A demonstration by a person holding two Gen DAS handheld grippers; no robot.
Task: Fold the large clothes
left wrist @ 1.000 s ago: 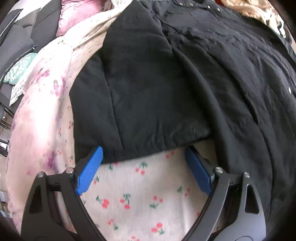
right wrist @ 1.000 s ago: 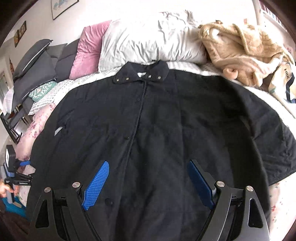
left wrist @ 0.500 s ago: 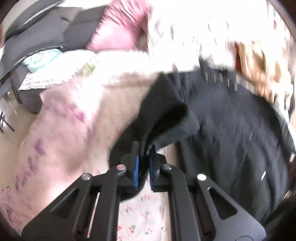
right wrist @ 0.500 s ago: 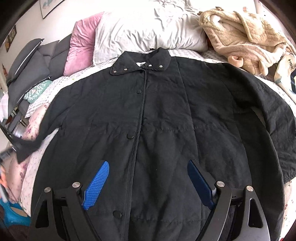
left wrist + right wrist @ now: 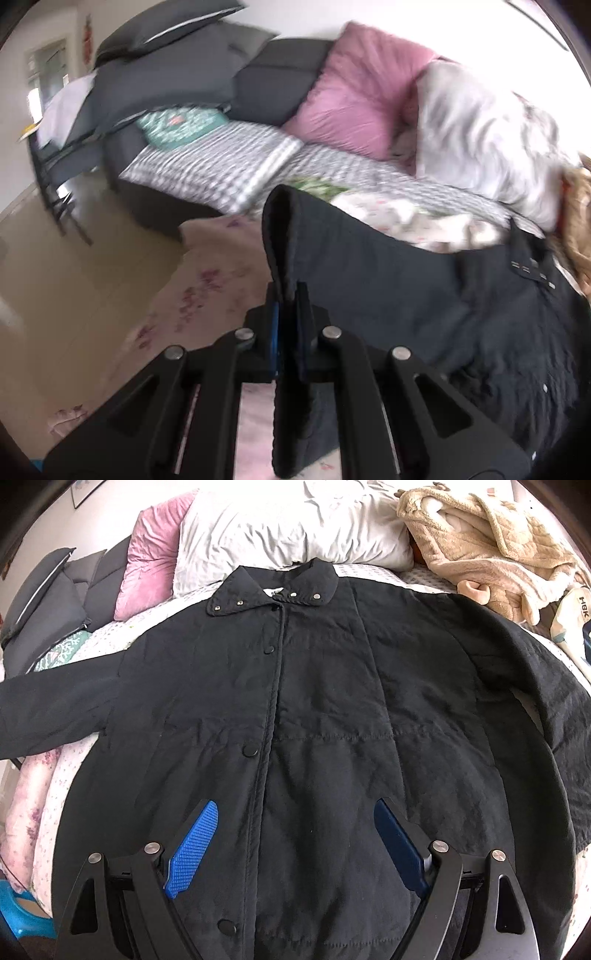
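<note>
A large black quilted coat (image 5: 325,709) lies face up on the bed, buttoned, collar toward the pillows. Its left sleeve (image 5: 55,709) stretches out straight to the left, lifted off the bed. In the left wrist view my left gripper (image 5: 287,314) is shut on the cuff of that sleeve (image 5: 288,236), which stands up between the blue pads. My right gripper (image 5: 295,812) is open and empty, hovering over the coat's lower front. The right sleeve (image 5: 546,716) lies along the coat's right side.
A white pillow (image 5: 280,528), a pink pillow (image 5: 147,546) and a beige fleece robe (image 5: 487,542) lie at the head of the bed. Grey cushions (image 5: 173,74) and a floral blanket (image 5: 207,295) are on the left. The floor (image 5: 66,258) lies beyond.
My left gripper closed on the sleeve cuff and pulled it up and out to the left, so the sleeve now stretches away from the coat. My right gripper drew back slightly, still open.
</note>
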